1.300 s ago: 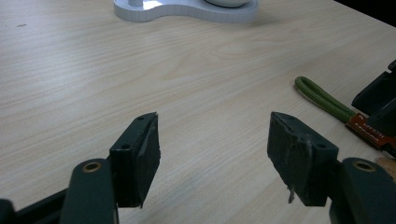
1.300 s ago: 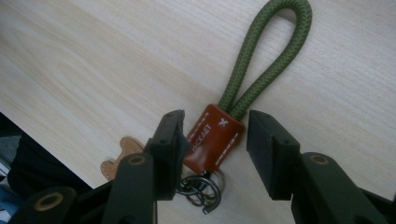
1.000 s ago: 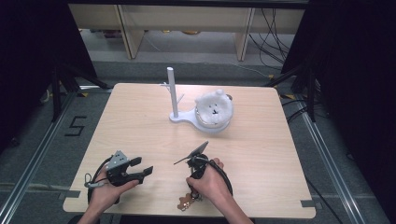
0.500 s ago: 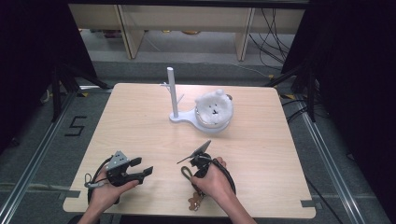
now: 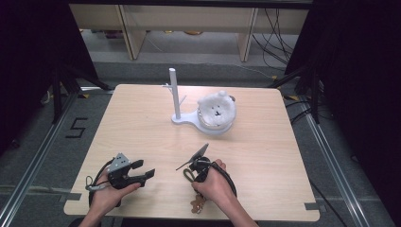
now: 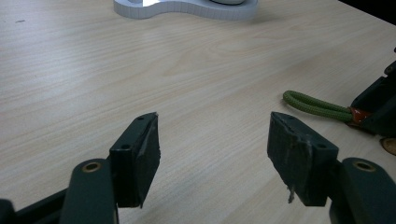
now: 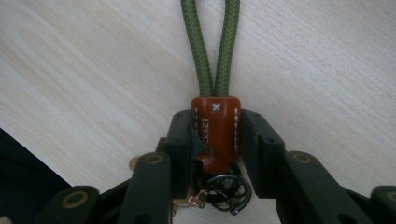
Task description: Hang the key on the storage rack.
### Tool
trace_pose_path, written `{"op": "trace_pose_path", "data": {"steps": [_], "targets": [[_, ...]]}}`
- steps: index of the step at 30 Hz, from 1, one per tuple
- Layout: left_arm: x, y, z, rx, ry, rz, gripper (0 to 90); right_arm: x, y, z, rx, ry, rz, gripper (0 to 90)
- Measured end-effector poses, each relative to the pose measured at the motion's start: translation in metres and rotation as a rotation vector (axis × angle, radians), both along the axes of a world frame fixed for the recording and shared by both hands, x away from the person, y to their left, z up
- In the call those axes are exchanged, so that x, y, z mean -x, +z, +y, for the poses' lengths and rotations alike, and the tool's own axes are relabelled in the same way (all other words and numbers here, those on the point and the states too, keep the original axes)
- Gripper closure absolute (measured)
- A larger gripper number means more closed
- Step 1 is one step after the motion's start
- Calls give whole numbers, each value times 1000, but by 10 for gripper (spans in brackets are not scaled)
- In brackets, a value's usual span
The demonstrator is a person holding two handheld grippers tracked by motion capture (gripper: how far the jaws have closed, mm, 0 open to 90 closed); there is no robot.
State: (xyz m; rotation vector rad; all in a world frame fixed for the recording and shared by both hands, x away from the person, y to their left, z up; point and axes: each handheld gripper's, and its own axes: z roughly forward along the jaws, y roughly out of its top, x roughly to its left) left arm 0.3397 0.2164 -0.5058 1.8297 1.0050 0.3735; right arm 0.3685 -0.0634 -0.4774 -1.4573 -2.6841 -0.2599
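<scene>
Keychain (image 7: 215, 128) between right tool (image 7: 217, 149) pads, clamped (jaws just closing), left tool (image 6: 212, 149) wide

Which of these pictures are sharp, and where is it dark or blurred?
High view: the table is evenly lit, its surroundings almost black, and the stand looks soft. Left gripper view: the near fingers are slightly blurred, the wood grain clear. Right gripper view: the keychain is sharp, with a dark lower left corner.

left gripper (image 5: 142, 173) black with grey three-cornered plate, brass-ringed screw holes, scuffed pads (image 6: 149, 151), black cable looped, right gripper (image 7: 217, 140) black, bare forearms
</scene>
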Motion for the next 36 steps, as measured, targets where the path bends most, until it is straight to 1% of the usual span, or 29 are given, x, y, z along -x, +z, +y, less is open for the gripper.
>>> {"op": "trace_pose_path", "data": {"steps": [1,2,3,5,6,7,9,10,11,13,14,17,18,20,21,22,23,24,26,27,28,29,30,31,32,33,34,35,36], "targets": [[0,0,0,0,0,0,337,0,0,0,0,0,0,670],[-1,-1,0,9,-8,-4,337,2,1,2,15,5,-14,671],[0,-1,0,8,-9,-3,337,2,0,2,3,21,-20,670],[0,-1,-1,8,-10,-4,337,2,0,0,-4,87,-40,664],[0,-1,-1,8,-10,-5,337,1,-1,0,-4,105,-44,660],[0,-1,-1,9,-10,-4,337,2,0,2,2,91,-32,649],[0,-1,-1,9,-10,-5,337,4,0,4,8,76,-27,633],[0,-1,-1,13,-9,-5,337,4,0,4,7,89,-33,631],[0,-1,-1,13,-9,-5,337,4,0,4,7,89,-33,631],[1,0,-1,-5,-1,3,337,4,0,4,13,106,-37,639],[0,-1,-1,-1,-4,1,337,4,0,4,18,108,-37,656],[0,-1,-1,8,-14,-2,337,4,0,5,28,116,-39,664],[0,-1,-1,8,-13,-2,337,4,1,6,38,117,-28,672],[0,-1,-1,12,-10,-5,337,4,1,5,26,122,-30,678],[0,0,-1,7,-4,-4,337,3,0,2,8,132,-35,681],[0,0,0,5,-3,-6,337,2,0,0,-10,113,-35,684],[0,0,1,8,0,-5,337,1,0,-5,-46,105,-39,686],[0,0,1,4,4,-1,337,1,-1,-8,-65,95,-38,687],[-1,-1,1,19,2,1,338,1,-1,-15,-83,96,-55,688],[-1,-1,1,27,-2,0,338,2,-1,-15,-94,73,-59,688],[-1,-1,0,29,-1,-2,339,2,1,-18,-101,68,-62,688],[0,0,0,19,3,0,340,1,1,-21,-125,80,-89,689],[0,0,0,24,1,0,340,2,3,-23,-135,71,-102,689],[0,0,0,34,0,0,341,3,6,-24,-136,45,-100,688],[-1,0,-1,48,-4,0,342,1,7,-27,-182,77,-133,688],[-1,0,-1,48,-4,0,344,1,7,-27,-182,77,-133,688],[0,2,-1,69,-1,10,346,3,12,-31,-218,51,-177,688],[-1,4,-2,103,-7,13,348,3,13,-32,-237,47,-196,688],[-1,5,-2,127,-12,14,351,4,16,-34,-264,16,-208,688]]}}
